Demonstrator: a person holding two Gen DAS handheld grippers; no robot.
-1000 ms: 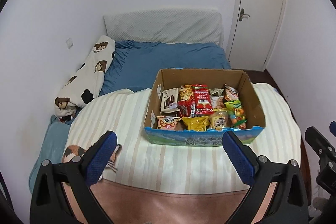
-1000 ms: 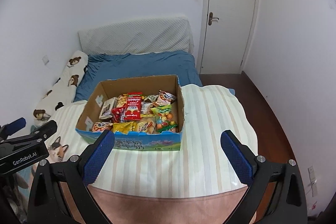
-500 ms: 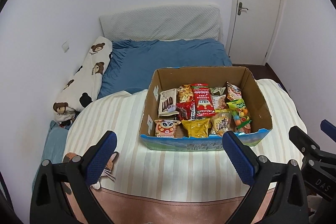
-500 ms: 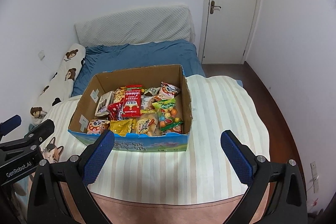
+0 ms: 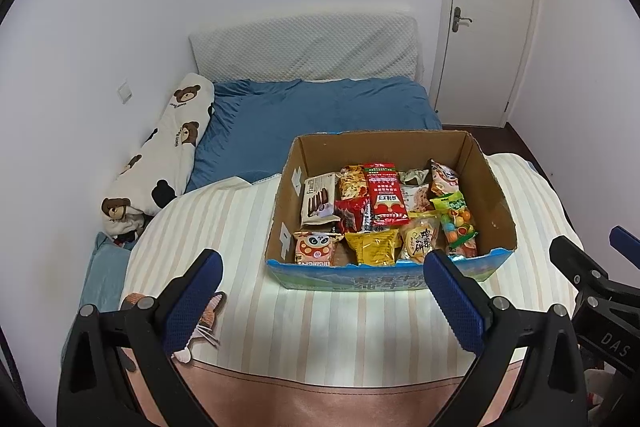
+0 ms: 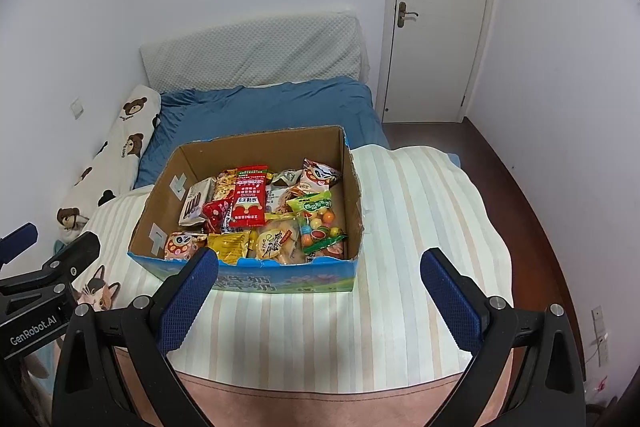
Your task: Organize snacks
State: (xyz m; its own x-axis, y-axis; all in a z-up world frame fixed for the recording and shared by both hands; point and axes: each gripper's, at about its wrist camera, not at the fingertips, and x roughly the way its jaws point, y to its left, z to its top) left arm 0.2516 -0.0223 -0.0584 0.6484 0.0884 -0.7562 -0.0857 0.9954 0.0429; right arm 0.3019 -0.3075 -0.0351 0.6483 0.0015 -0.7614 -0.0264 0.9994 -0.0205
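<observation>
Both claws are held spread wide and empty above the near part of a striped cover [image 5: 320, 311]. The left gripper [image 5: 320, 287] is seen with its blue pads far apart, nothing between them; the right gripper [image 6: 320, 285] is likewise parted, with no item clamped. Ahead of both claws, a cardboard box [image 5: 492, 187] is set on the striped cover, its printed blue front wall facing them. The box lies ahead and slightly to the right of the left claw, and ahead and slightly to the left of the right claw. It is filled with snack packets [image 5: 384, 211], among them a tall red packet [image 6: 250, 201] and a green candy bag [image 6: 318, 223]. Beyond the box, a blue bedsheet [image 5: 320, 111] and a bear-print pillow [image 5: 168, 147] are seen.
</observation>
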